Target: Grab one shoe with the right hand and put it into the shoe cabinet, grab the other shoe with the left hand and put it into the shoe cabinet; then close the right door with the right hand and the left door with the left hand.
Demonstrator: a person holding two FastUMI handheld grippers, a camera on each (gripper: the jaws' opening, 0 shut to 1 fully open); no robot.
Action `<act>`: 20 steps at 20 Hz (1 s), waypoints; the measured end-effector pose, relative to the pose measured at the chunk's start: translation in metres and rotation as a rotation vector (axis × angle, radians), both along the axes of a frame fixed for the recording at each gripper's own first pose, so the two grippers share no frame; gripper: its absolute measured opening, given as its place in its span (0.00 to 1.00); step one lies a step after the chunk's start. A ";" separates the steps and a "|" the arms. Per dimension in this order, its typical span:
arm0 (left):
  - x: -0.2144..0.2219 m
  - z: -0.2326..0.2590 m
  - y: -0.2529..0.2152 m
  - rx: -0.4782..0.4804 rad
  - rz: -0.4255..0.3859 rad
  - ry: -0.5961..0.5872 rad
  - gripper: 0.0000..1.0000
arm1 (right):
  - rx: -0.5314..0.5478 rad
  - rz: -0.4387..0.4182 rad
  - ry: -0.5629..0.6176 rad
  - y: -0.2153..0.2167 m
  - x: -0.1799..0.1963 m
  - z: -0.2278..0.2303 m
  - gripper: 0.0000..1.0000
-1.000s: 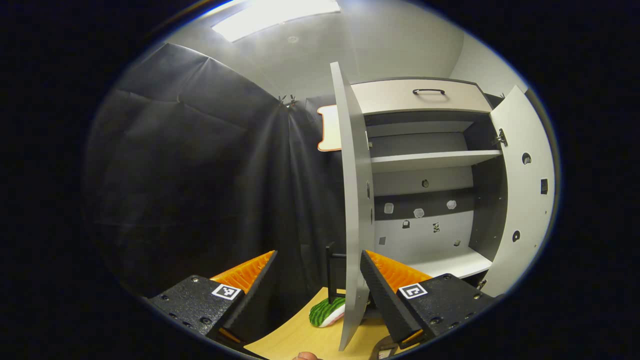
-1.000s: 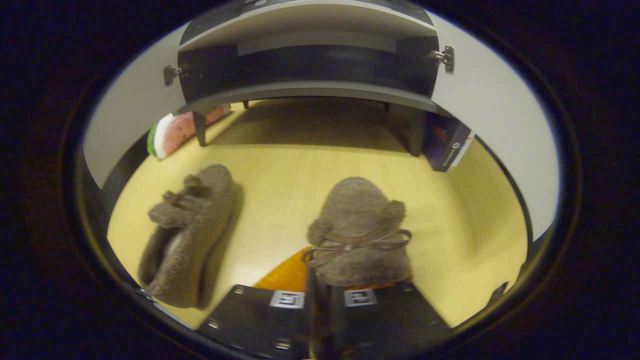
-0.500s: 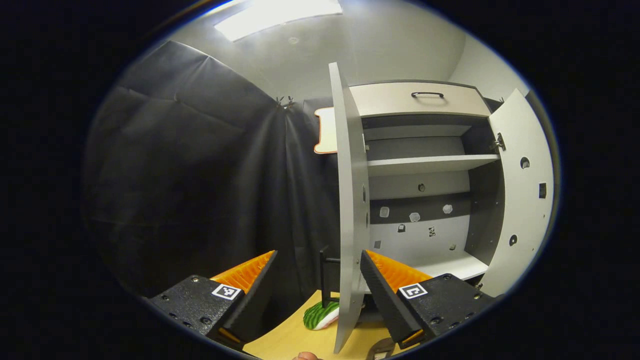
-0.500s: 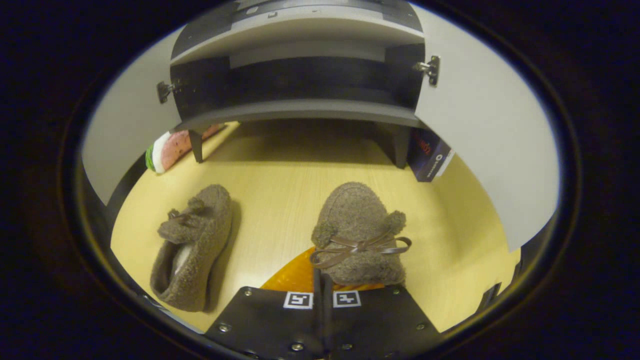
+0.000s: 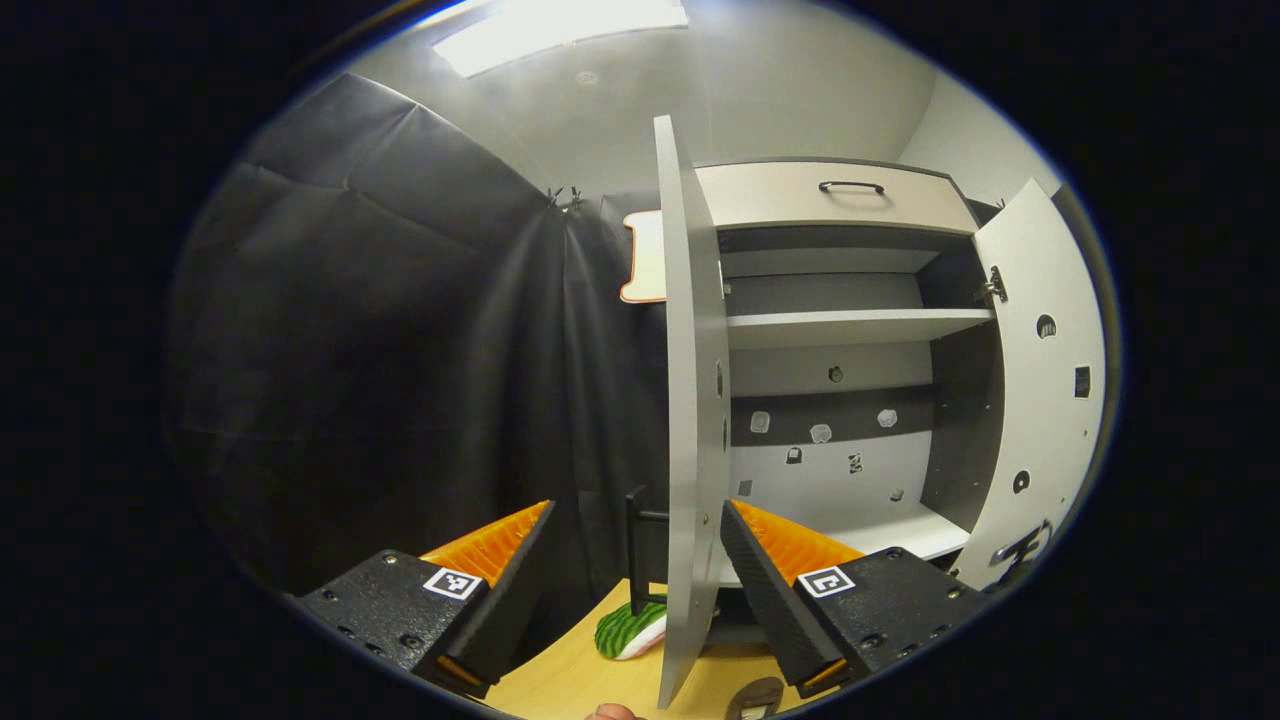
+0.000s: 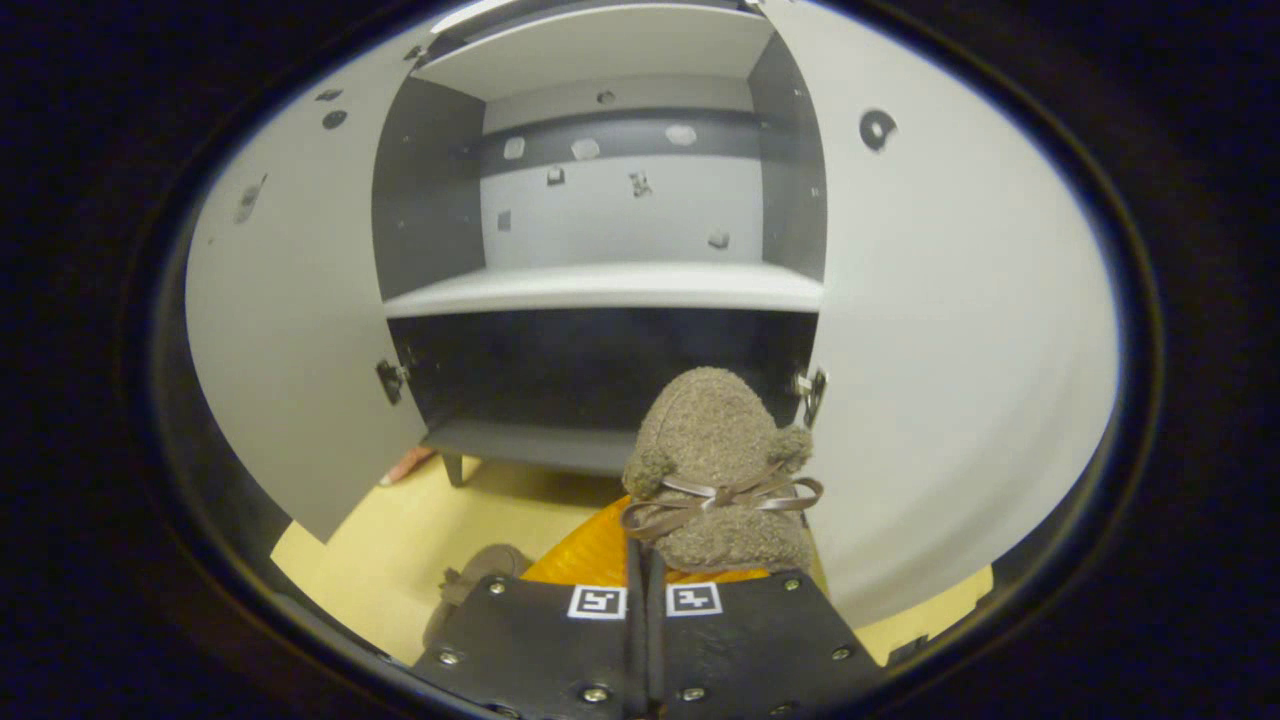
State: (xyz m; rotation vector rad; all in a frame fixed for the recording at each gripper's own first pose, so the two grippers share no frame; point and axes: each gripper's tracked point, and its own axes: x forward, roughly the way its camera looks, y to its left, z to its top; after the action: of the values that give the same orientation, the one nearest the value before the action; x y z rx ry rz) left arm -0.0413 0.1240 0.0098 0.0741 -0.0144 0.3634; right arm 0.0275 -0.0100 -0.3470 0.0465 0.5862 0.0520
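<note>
The shoe cabinet [image 6: 600,285] stands open, both doors swung wide. The right gripper [image 6: 645,585] has its jaws pinched together on a fuzzy brown shoe [image 6: 715,470], lifted before the lower compartment. The other shoe [image 6: 475,585] lies on the yellow floor [image 6: 400,540] below. The left gripper [image 5: 635,560] gapes wide, holding nothing, astride the left door [image 5: 690,420] edge.

No text, brand or number can be read; only small square code markers stand on the gripper bodies
</note>
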 end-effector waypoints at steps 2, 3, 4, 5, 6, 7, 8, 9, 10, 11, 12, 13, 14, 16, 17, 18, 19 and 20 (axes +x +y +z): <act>-0.001 -0.003 -0.002 -0.003 -0.012 0.006 0.99 | -0.010 0.018 -0.070 0.000 0.027 0.034 0.00; -0.002 -0.003 -0.004 -0.007 -0.013 0.004 0.98 | -0.013 0.022 -0.107 0.000 0.042 0.051 0.01; -0.002 -0.005 -0.004 -0.011 -0.014 0.003 0.99 | -0.016 0.025 -0.137 0.000 0.058 0.066 0.01; -0.003 -0.006 -0.004 -0.014 -0.012 0.003 0.99 | -0.019 0.029 -0.163 -0.001 0.074 0.078 0.00; -0.005 -0.008 -0.005 -0.015 -0.008 0.002 0.99 | -0.023 0.034 -0.187 -0.001 0.091 0.089 0.00; -0.007 -0.008 -0.004 -0.014 -0.003 0.000 0.99 | -0.033 0.041 -0.208 0.000 0.110 0.098 0.00; -0.009 -0.009 -0.005 -0.014 0.000 0.001 0.98 | -0.049 0.041 -0.223 -0.003 0.129 0.104 0.01; -0.011 -0.011 -0.005 -0.018 0.002 0.004 0.98 | -0.061 0.039 -0.238 -0.005 0.150 0.108 0.00; -0.015 -0.015 -0.005 -0.028 0.005 0.009 0.99 | -0.069 0.035 -0.254 -0.007 0.169 0.113 0.01; -0.018 -0.018 -0.005 -0.037 0.011 0.016 0.99 | -0.076 0.032 -0.267 -0.007 0.187 0.115 0.00; -0.020 -0.022 -0.003 -0.043 0.021 0.021 0.99 | -0.077 0.024 -0.277 -0.008 0.205 0.116 0.00; -0.024 -0.024 -0.001 -0.048 0.037 0.029 0.98 | -0.078 0.020 -0.272 -0.009 0.220 0.113 0.00; -0.027 -0.027 0.003 -0.049 0.052 0.034 0.99 | -0.079 0.015 -0.264 -0.009 0.234 0.109 0.01; -0.036 -0.030 0.010 -0.044 0.090 0.043 0.98 | -0.070 0.000 -0.247 -0.010 0.260 0.100 0.00; -0.041 -0.030 0.016 -0.037 0.115 0.046 0.99 | -0.070 -0.008 -0.242 -0.011 0.272 0.095 0.00; -0.046 -0.030 0.021 -0.031 0.139 0.050 0.99 | -0.073 -0.013 -0.233 -0.012 0.282 0.091 0.01; -0.050 -0.030 0.026 -0.028 0.160 0.053 0.98 | -0.073 -0.019 -0.224 -0.013 0.291 0.087 0.00; -0.054 -0.030 0.030 -0.030 0.179 0.053 0.99 | -0.070 -0.024 -0.212 -0.013 0.298 0.083 0.01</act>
State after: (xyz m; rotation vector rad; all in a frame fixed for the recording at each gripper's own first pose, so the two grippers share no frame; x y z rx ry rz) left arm -0.0949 0.1538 -0.0205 0.0557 0.0505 0.5401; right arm 0.3255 -0.0231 -0.2635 -0.0199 0.3751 0.0126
